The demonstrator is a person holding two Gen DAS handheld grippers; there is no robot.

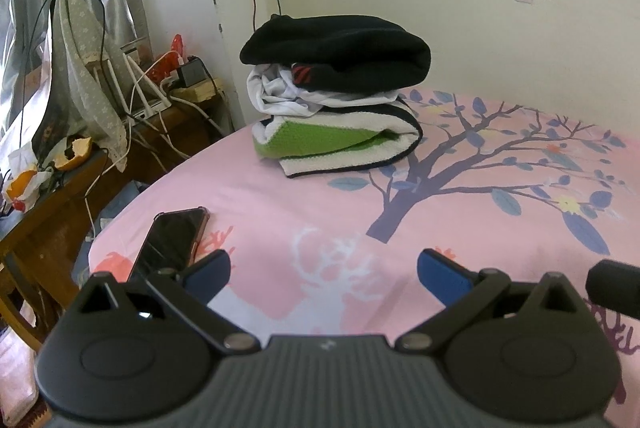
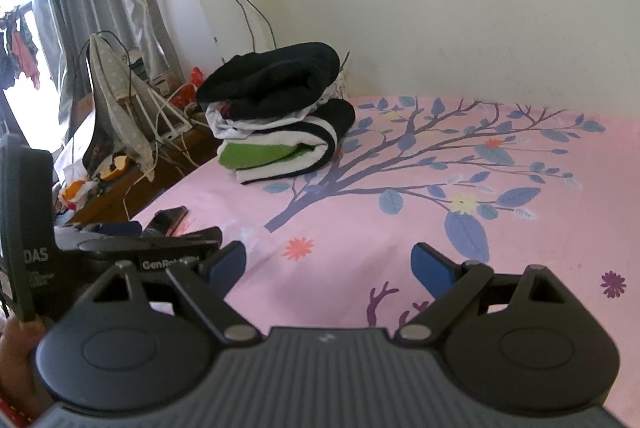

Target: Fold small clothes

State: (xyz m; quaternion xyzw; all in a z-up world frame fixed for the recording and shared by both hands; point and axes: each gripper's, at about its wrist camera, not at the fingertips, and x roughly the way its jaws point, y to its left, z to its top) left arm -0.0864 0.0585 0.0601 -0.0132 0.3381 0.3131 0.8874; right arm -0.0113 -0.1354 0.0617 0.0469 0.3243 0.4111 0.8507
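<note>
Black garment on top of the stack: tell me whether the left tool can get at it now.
Probably yes. The left tool is open and empty, and only bare pink sheet lies between it and the black garment.

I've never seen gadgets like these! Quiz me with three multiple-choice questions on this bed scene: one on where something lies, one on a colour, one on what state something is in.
1. Where does the phone lie?
A. on the clothes pile
B. on the pink bedsheet near its left edge
C. on the wooden side table

2. What colour is the top garment of the pile?
A. black
B. green
C. pink

3. How do the left gripper and right gripper stand?
A. both clamped on cloth
B. one open, one shut
C. both open and empty

Answers:
1 B: it rests on the sheet ahead of the left gripper.
2 A: black lies uppermost.
3 C: bare sheet shows between both pairs of blue pads.
</note>
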